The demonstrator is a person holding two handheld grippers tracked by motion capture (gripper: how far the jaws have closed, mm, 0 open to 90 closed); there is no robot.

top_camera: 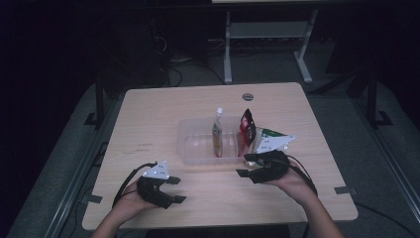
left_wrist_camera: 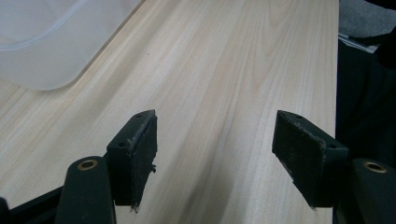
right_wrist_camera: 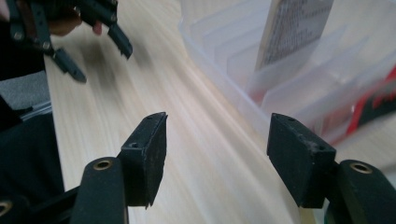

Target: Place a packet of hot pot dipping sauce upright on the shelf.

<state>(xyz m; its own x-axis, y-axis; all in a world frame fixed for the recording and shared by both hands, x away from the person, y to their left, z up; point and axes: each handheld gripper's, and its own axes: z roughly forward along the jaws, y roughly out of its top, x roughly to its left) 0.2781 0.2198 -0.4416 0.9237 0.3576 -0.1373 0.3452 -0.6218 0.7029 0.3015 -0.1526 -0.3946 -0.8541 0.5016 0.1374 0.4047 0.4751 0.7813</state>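
In the clear plastic bin [top_camera: 198,148] at the middle of the table [top_camera: 148,119], several soft food pouches stand upright between thin dividers. A tall spouted pouch [top_camera: 217,130] with a white cap stands near the middle, a red and black packet [top_camera: 247,126] stands to its right, and a white and green packet [top_camera: 271,140] leans at the right end, just behind the right gripper [top_camera: 246,165].

These pouches look light and flexible. I think the film is smooth and can slip, and a hard squeeze on the belly would deform the filling. The flat sealed top edge, or the stiff neck under the cap on the spouted one, seems the safest place to take hold. The bin itself looks thin and light, so it may slide if a pouch catches on a divider.

The right gripper rests on the table just at the near right corner of the bin, its jaws spread apart with nothing between them; in the right gripper view the bin wall [right_wrist_camera: 224,79] is close beside its right pad. The left gripper [top_camera: 176,190] sits well apart from the bin, near the front edge of the table, also spread wide and empty, above bare wood.
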